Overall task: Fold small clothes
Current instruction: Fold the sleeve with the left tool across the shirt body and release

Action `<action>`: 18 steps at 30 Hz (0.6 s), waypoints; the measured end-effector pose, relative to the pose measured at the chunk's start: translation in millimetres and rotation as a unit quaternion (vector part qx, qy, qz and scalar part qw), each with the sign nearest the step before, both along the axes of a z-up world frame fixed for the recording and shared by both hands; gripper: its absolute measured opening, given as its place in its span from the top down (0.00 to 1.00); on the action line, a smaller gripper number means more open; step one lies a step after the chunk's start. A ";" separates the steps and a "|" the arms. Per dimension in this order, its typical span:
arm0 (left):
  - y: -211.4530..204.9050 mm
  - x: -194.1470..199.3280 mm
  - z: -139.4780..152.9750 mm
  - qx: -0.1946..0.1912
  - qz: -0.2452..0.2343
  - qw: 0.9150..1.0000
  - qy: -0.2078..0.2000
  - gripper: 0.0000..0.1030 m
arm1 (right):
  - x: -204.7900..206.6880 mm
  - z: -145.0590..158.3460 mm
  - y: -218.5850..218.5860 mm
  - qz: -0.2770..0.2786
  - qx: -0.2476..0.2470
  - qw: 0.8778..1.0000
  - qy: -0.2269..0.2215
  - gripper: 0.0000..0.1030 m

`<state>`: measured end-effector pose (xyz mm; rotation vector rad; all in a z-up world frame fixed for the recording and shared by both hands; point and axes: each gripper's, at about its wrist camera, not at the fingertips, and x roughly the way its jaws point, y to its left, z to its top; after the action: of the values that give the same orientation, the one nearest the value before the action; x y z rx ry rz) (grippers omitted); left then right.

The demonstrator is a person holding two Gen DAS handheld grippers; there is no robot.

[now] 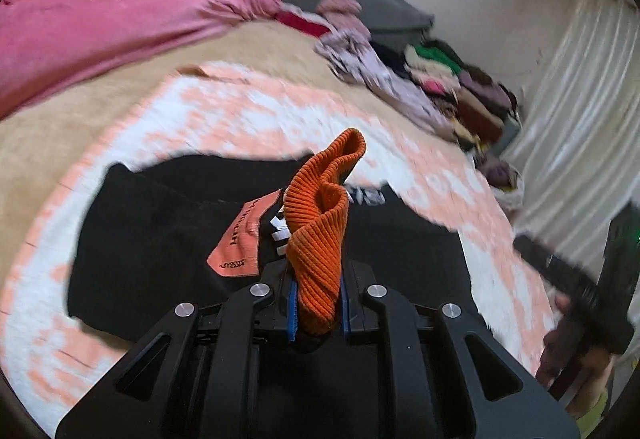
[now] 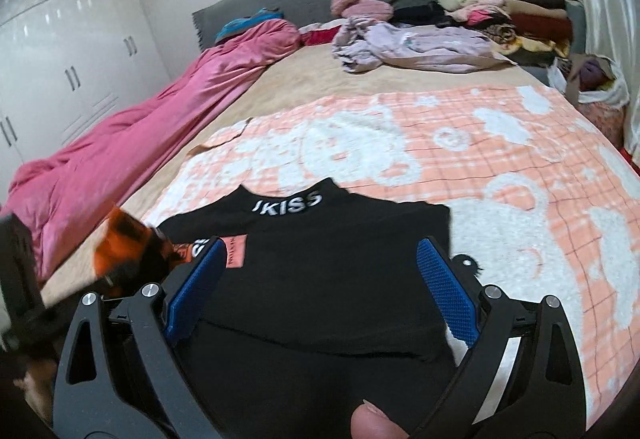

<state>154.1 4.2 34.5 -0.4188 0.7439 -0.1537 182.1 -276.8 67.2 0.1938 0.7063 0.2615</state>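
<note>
Folding has only begun, judging by how the cloth lies. Starting at the left, the left gripper is clenched on an orange ribbed cuff; the knit is squeezed between its blue pads and stands up in a twisted curl past the fingertips. That cuff appears to belong to the black garment spread beyond and below the fingers, so a sleeve end is lifted while the body stays on the bed. Left of the fingers an orange label patch lies on the black cloth.

Moving right, the right gripper is released: its jaws stand wide apart with nothing pressed between the blue pads. The black garment lies under and ahead of those fingers, its collar with white lettering farthest from the fingertips. Its body looks fairly flat on the peach-and-white blanket. A fingertip shows at the bottom edge.

Further right, well beyond the fingers, a lilac heap and a stack of clothes sit near the headboard; which of these are finished I cannot tell. What is left, in my judgement: laying the sleeve across the body, then the remaining folds.
</note>
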 end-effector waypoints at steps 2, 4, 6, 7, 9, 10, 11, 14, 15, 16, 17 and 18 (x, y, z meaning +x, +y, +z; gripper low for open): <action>-9.3 2.3 -11.8 0.003 -0.011 1.000 0.005 0.86 | 2.0 -1.8 -3.3 -0.005 0.001 1.000 0.002 0.13; -17.2 5.1 -22.7 0.007 -0.024 1.000 0.013 0.86 | 4.2 -5.4 -2.7 -0.007 -0.003 1.000 0.006 0.13; -21.7 6.6 -32.3 0.009 -0.035 0.999 0.021 0.85 | 5.5 -9.5 -1.0 -0.006 -0.008 1.000 0.010 0.13; -23.6 6.2 -36.4 0.010 -0.039 0.999 0.024 0.84 | 7.0 -12.5 1.6 -0.005 -0.012 1.000 0.013 0.13; -28.3 6.6 -43.4 0.014 -0.051 0.998 0.028 0.81 | 7.7 -15.9 4.6 -0.002 -0.018 1.000 0.017 0.13; -30.4 7.4 -45.8 0.016 -0.055 0.998 0.030 0.80 | 7.6 -17.6 6.1 -0.001 -0.020 1.000 0.019 0.13; -33.6 8.8 -48.6 0.018 -0.064 0.997 0.033 0.78 | 8.4 -19.9 8.0 0.000 -0.023 1.000 0.021 0.13; -41.3 8.2 -51.8 0.023 -0.080 0.996 0.038 0.74 | 8.7 -25.0 12.4 0.004 -0.028 0.999 0.027 0.13; -44.8 7.6 -53.0 0.023 -0.091 0.995 0.042 0.74 | 9.0 -26.5 13.5 0.004 -0.030 0.999 0.029 0.13; -48.1 6.7 -53.5 0.022 -0.104 0.993 0.045 0.73 | 9.5 -28.3 14.7 0.005 -0.033 0.999 0.032 0.13; -49.9 5.2 -52.9 0.021 -0.113 0.992 0.046 0.72 | 9.7 -29.7 15.6 0.005 -0.036 0.999 0.033 0.13; -52.7 3.2 -51.0 0.020 -0.120 0.992 0.046 0.72 | 10.2 -31.1 16.4 0.004 -0.039 0.999 0.034 0.13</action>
<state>157.3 -48.4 -16.6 -0.2990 0.8858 -0.3457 192.3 -260.3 36.1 0.1267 0.7844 0.2364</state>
